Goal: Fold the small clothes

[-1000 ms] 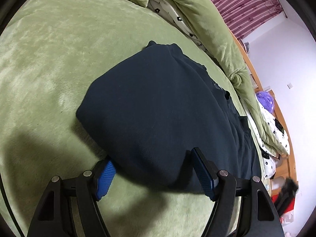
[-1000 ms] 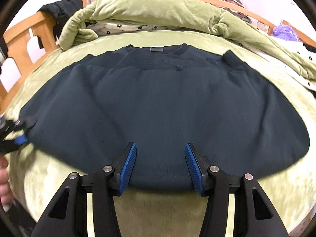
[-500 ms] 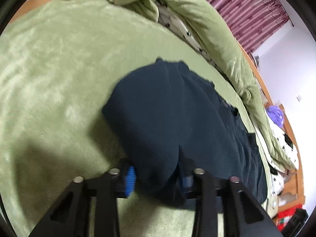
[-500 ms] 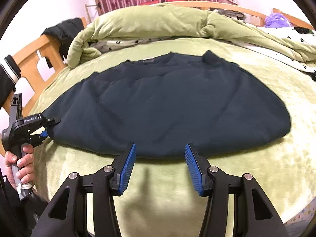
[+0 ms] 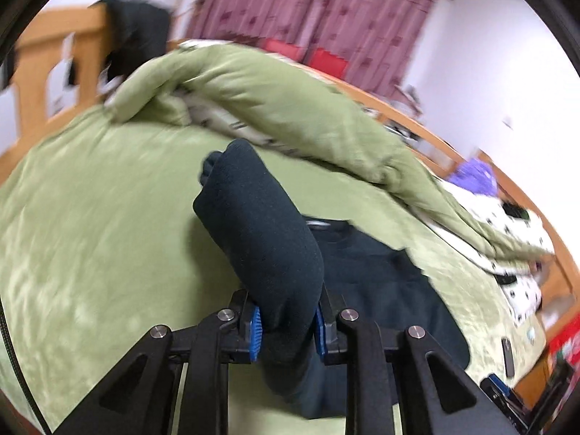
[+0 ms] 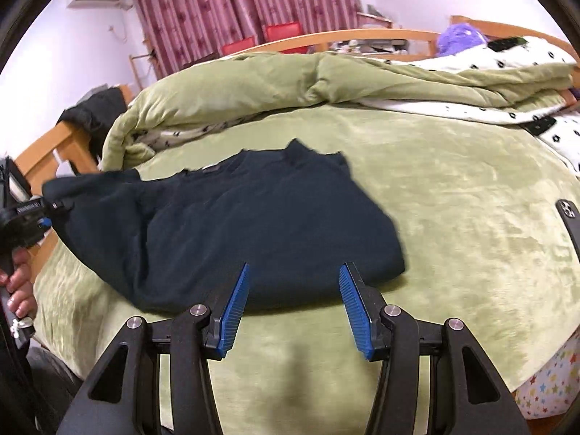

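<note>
Left tongs [image 5: 286, 322] clamping lifted dark sweater [image 6: 253, 224], right tongs [image 6: 293, 304] spread, hovering

Near bed [image 6: 453, 217]: bare green cover right of the sweater [image 6: 253, 217]; open passage there
Far edge: rolled quilt [image 6: 290, 79] along the back; blocks reach beyond
Left: bed frame [image 6: 47, 148] and lifted sweater side; tight
Right edge: phone [image 6: 571, 217] lies on the cover

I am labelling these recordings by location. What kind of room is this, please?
Most likely a bedroom: the dark sweater lies on a bed with a green blanket, a rolled duvet behind it, and curtains at the back.
</note>
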Motion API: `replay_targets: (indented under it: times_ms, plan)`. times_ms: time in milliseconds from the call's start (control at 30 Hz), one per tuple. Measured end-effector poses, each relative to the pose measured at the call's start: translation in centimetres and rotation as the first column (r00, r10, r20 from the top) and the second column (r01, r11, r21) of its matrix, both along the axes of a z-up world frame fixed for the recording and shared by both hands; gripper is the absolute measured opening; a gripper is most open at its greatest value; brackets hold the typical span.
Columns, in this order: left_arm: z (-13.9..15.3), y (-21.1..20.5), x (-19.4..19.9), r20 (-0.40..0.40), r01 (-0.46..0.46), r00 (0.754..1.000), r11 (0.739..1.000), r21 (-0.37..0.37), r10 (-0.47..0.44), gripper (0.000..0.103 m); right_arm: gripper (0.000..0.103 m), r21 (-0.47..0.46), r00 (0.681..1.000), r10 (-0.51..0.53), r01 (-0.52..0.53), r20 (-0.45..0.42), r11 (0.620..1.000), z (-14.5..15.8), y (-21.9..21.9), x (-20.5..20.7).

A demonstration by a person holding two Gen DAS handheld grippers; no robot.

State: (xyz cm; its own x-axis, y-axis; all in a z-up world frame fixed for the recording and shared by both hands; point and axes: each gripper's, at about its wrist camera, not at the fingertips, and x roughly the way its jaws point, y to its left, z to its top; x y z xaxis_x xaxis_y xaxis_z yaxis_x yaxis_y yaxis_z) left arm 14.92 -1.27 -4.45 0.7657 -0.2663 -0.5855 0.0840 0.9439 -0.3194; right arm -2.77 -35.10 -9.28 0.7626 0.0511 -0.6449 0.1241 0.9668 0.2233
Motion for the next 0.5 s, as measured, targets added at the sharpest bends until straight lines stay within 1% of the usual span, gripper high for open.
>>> replay_targets:
  times_ms: [100, 233, 367, 500]
  plan:
    - [0.8, -4.3, -0.2, 0.012, 0.073, 0.997, 0.997, 0.027, -0.074, 0.02, 0.051, 0.021, 1.0, -0.017, 0.017, 0.003, 1.0, 0.3, -1.9, -0.4]
    - [-0.3, -8.7, 0.1, -0.015, 0.152, 0.988, 0.988, 0.024, -0.151, 0.02, 0.051, -0.001, 0.999, -0.039, 0.039, 0.013, 0.999, 0.8, -3.3, -0.8]
    - [-3.0, -12.4, -0.1, -0.069, 0.236, 0.97, 0.971, 0.033, -0.233, 0.02, 0.051, -0.001, 0.998, -0.052, 0.052, 0.019, 0.999, 0.8, -4.4, -0.8]
    - [-6.1, -15.4, -1.1, -0.135, 0.316, 0.943, 0.946, 0.066, -0.306, 0.02, 0.051, 0.006, 0.998, -0.057, 0.057, 0.019, 0.998, 0.4, -4.9, -0.9]
